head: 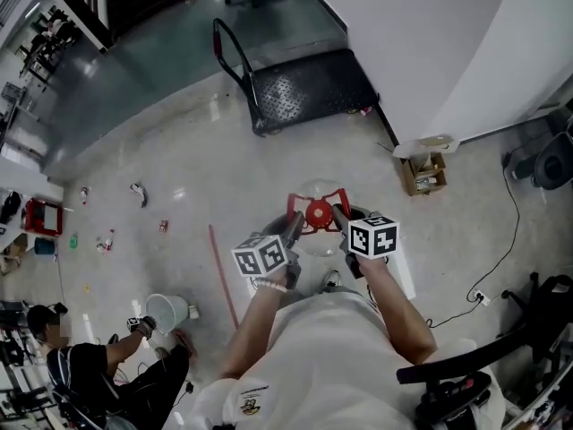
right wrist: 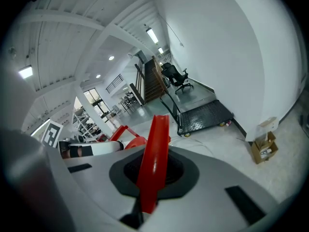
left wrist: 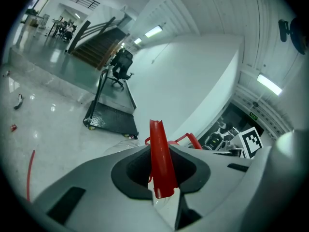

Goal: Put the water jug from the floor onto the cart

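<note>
A clear water jug [head: 315, 193] with a red cap [head: 319, 211] hangs off the floor in front of me, carried by its red carrying handle. My left gripper [head: 295, 227] is shut on the handle's left strap [left wrist: 161, 163]. My right gripper [head: 341, 216] is shut on the right strap [right wrist: 154, 158]. The black flat cart [head: 309, 86] with its upright push bar stands ahead by the white wall, some way off. The same cart [left wrist: 108, 117] shows beyond the left gripper [left wrist: 161, 180], and the cart [right wrist: 205, 115] shows again past the right gripper [right wrist: 150, 180].
An open cardboard box [head: 423, 170] sits against the wall corner on the right. A person [head: 98, 365] crouches at the lower left beside a white bucket [head: 166, 312]. A thin red rod [head: 224, 276] and small litter lie on the floor to the left. Cables [head: 501, 258] trail at the right.
</note>
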